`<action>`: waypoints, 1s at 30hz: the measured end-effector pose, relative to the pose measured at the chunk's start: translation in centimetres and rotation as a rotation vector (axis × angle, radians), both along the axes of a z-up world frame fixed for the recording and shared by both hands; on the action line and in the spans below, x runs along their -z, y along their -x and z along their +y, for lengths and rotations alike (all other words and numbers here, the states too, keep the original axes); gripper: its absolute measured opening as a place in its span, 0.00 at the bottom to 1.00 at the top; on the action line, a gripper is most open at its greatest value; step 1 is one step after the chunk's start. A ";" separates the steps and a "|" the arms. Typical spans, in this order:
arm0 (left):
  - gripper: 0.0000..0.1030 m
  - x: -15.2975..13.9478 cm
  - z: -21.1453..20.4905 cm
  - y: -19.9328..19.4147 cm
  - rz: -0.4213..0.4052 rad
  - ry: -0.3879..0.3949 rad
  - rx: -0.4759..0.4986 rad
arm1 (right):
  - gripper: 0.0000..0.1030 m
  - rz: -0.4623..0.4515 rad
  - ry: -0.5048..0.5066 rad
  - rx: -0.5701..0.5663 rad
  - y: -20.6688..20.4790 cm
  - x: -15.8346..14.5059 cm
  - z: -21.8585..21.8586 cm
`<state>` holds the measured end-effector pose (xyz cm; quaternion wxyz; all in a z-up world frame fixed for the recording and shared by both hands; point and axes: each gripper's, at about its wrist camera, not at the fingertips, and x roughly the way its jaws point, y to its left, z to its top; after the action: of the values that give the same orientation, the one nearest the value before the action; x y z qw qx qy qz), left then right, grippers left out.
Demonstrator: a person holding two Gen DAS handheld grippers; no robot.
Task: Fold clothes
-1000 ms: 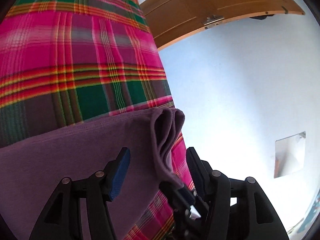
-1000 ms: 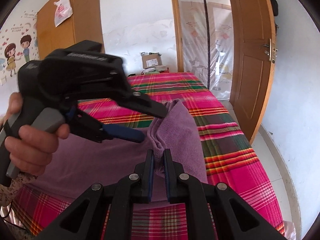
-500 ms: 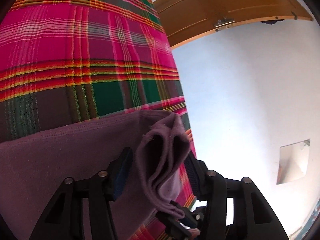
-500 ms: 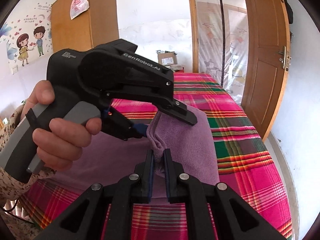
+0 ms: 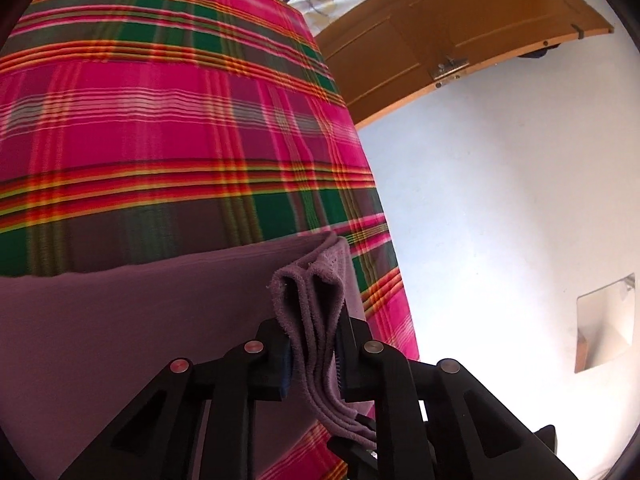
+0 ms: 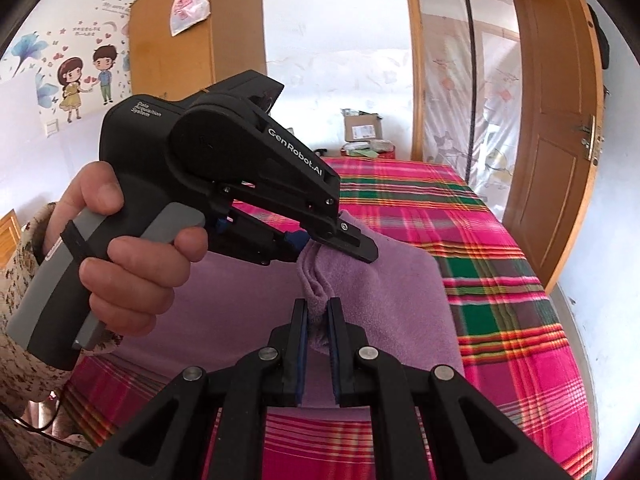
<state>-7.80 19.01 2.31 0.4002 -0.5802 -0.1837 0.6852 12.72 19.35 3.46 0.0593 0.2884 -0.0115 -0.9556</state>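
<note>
At the far left of the right wrist view we see a hand [image 6: 120, 248] in a floral sleeve [image 6: 24, 360] gripping the grey handle of our left gripper [image 6: 340, 242]. Its jaws are clamped on a bunched fold of the purple garment [image 6: 392, 300], pinching the layered edge from above. In the left wrist view that left gripper [image 5: 314, 354] shows the same thing from behind: several plies of the purple garment [image 5: 120, 320] run down between its two fingers, which press against the cloth on both sides.

Moving toward the middle, our right gripper [image 6: 317, 344] sits just below the left one, its jaws closed on the same fold lower down, with the fabric squeezed between the blue pads [image 6: 331, 332].

The rest of the garment lies spread flat on the plaid bedspread [image 6: 500, 280], near the bed's right-hand edge in the right wrist view.

Further right stands a wooden door [image 6: 560, 120], beside it a doorway hung with clear plastic sheeting [image 6: 460, 80]. A cardboard box [image 6: 362, 130] rests beyond the head of the bed.
</note>
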 end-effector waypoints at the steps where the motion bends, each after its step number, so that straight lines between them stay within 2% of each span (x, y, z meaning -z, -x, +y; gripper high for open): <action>1: 0.15 -0.1 -0.6 0.0 0.003 0.001 -0.006 | 0.09 0.001 0.002 -0.010 0.1 -0.1 -0.4; 9: 0.16 -1.0 -2.6 -0.3 0.016 0.044 -0.040 | 0.09 0.029 -0.007 -0.059 -0.5 -1.6 -3.0; 16: 0.16 -2.4 -2.7 -1.2 -0.064 0.092 -0.025 | 0.09 0.060 -0.005 -0.049 -1.4 -3.0 -3.7; 19: 0.16 -3.3 -2.3 -1.7 -0.008 0.145 -0.013 | 0.09 0.063 0.011 -0.050 -1.0 -3.2 -3.7; 21: 0.16 -3.4 -2.6 -1.5 -0.016 0.193 -0.008 | 0.09 0.064 0.016 -0.057 -0.9 -3.1 -4.0; 24: 0.16 -3.8 -3.3 -1.0 0.030 0.301 -0.023 | 0.09 0.064 0.030 -0.084 -0.3 -3.0 -4.4; 30: 0.16 -3.7 -5.6 -0.1 0.048 0.355 -0.051 | 0.09 0.055 0.051 -0.144 1.3 -2.5 -6.2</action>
<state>-7.69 13.42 5.97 0.2781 -0.6204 -0.0649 0.7304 11.41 13.13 6.00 0.1356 0.2606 -0.0134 -0.9558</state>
